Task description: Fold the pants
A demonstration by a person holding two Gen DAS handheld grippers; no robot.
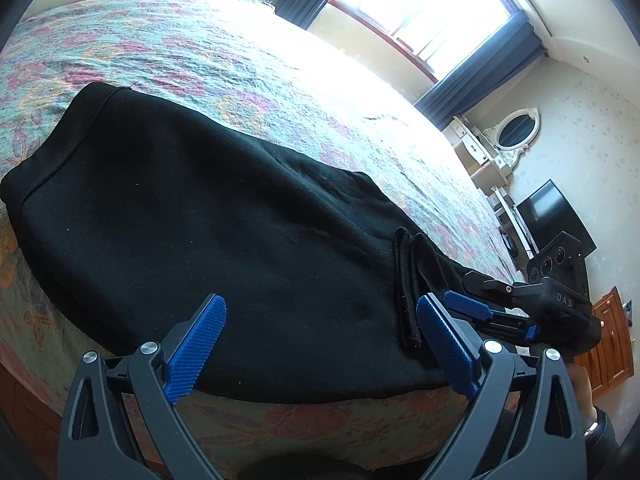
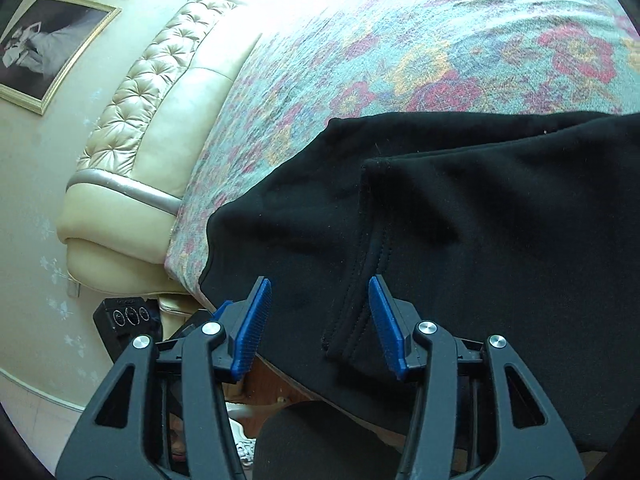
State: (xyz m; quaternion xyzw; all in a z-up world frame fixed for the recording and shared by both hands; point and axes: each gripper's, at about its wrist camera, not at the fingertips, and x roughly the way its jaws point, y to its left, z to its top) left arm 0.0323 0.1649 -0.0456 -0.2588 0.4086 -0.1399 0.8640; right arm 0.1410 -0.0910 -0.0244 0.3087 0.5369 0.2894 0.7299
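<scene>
Black pants [image 1: 200,220] lie flat along the near edge of a floral bedspread [image 1: 180,44]. A folded cuff [image 1: 406,292] lies on top of them. My left gripper [image 1: 322,340] hovers over the cloth, open wide, its pads touching nothing. Just right of the cuff is my right gripper [image 1: 460,286]. In the right wrist view that gripper [image 2: 320,320] stands open around the stitched cuff [image 2: 352,312] of the pants [image 2: 500,240]. Its blue pads sit clear on either side without pressing. The left tool's black housing [image 2: 128,316] shows at lower left.
A cream tufted headboard [image 2: 160,100] and a framed picture [image 2: 44,48] are at the bed's head. A bright window [image 1: 420,0], white dresser with oval mirror [image 1: 516,128], dark screen [image 1: 552,216] and wooden cabinet [image 1: 612,340] line the far side. A person's dark-clad leg [image 2: 320,440] is below.
</scene>
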